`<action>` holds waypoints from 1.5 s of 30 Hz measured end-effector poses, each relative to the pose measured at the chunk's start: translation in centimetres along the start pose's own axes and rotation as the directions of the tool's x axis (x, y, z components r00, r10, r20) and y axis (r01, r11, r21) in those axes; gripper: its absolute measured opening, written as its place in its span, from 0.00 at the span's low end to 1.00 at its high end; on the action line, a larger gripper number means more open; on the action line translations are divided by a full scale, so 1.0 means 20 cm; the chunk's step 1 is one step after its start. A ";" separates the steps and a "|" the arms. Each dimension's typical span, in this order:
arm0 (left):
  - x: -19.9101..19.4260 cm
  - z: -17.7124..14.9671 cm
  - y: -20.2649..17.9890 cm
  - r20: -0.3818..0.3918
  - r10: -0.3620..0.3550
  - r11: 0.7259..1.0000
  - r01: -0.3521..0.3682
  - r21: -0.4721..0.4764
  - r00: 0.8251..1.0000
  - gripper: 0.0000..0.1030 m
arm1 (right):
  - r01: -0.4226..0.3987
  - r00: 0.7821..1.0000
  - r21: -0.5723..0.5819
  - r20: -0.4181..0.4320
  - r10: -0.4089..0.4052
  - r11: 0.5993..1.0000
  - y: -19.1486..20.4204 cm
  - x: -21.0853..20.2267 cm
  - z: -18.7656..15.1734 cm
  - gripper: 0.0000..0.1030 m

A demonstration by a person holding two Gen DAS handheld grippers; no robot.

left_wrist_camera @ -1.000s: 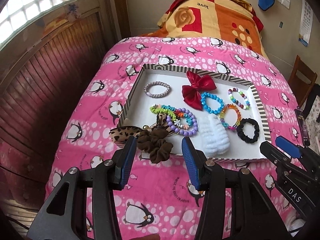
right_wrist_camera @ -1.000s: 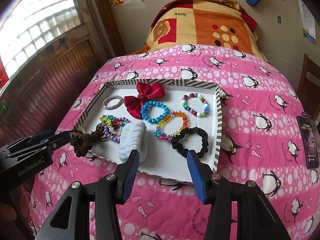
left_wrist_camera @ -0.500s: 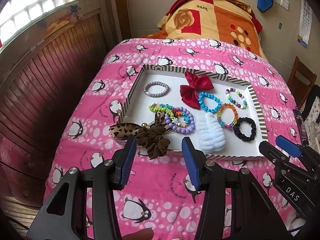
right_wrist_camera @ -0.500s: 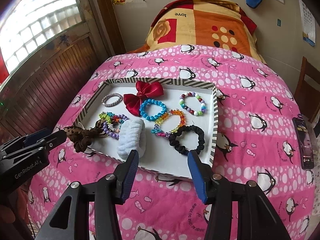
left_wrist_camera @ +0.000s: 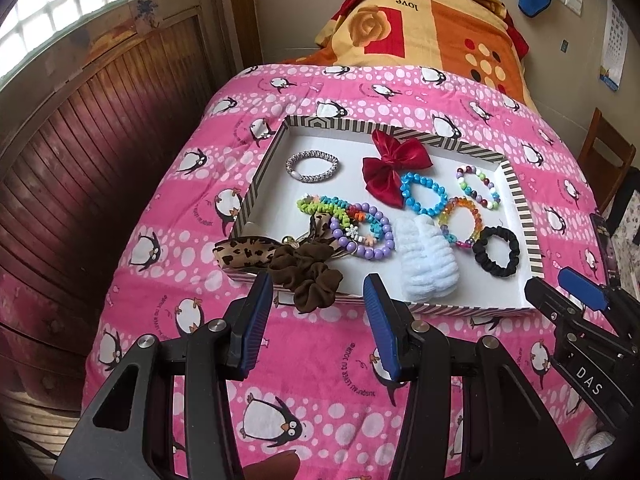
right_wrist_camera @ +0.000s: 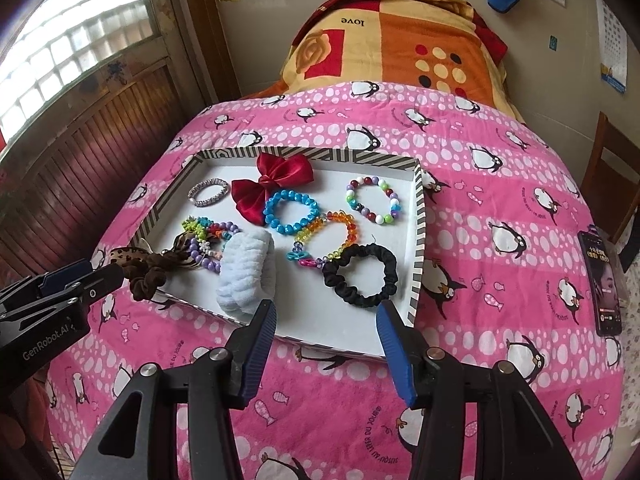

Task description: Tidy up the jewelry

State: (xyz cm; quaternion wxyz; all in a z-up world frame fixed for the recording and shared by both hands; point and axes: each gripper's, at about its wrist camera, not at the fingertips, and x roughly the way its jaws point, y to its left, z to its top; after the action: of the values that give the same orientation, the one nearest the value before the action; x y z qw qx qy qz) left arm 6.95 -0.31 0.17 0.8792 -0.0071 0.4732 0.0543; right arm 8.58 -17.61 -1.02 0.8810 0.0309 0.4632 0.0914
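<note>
A shallow white tray with a striped rim (left_wrist_camera: 516, 188) (right_wrist_camera: 418, 240) lies on the pink penguin quilt. It holds a red bow (left_wrist_camera: 390, 166) (right_wrist_camera: 268, 186), a silver bracelet (left_wrist_camera: 312, 167), blue (right_wrist_camera: 292, 212), multicolour (right_wrist_camera: 374, 200) and orange bead bracelets, a white fluffy band (left_wrist_camera: 424, 258) (right_wrist_camera: 248, 270), and a black scrunchie (left_wrist_camera: 498, 252) (right_wrist_camera: 360, 276). A brown scrunchie (left_wrist_camera: 310, 274) (right_wrist_camera: 146, 276) and a leopard band (left_wrist_camera: 244, 254) hang over the tray's near left corner. My left gripper (left_wrist_camera: 318, 312) is open and empty just short of the brown scrunchie. My right gripper (right_wrist_camera: 326, 338) is open and empty at the tray's near edge.
A folded orange and yellow blanket (right_wrist_camera: 400, 44) lies at the head of the bed. A wooden wall panel (left_wrist_camera: 80, 128) runs along the left. A phone (right_wrist_camera: 602, 280) lies on the quilt at the right. A wooden chair (left_wrist_camera: 608, 156) stands beside the bed.
Both grippers have drawn back a little from the tray, so it looks smaller and farther. Both stay open. The jewelry has not moved.
</note>
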 end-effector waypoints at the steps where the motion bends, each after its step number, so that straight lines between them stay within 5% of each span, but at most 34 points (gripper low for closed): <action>1: 0.00 0.00 0.00 -0.001 -0.002 1.000 0.002 -0.001 1.000 0.45 | 0.002 1.000 -0.002 -0.003 -0.002 1.000 0.00 0.00 0.00 0.49; 45: 0.05 -0.03 0.01 -0.030 -0.025 1.000 0.025 -0.010 0.999 0.45 | 0.015 0.999 -0.017 -0.043 -0.016 1.000 0.01 0.06 -0.04 0.53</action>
State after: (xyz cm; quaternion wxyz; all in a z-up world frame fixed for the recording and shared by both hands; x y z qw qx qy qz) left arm 6.95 -0.08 -1.07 0.8727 -0.0180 0.4859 0.0455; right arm 8.64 -17.27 -2.40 0.8717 0.0180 0.4816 0.0892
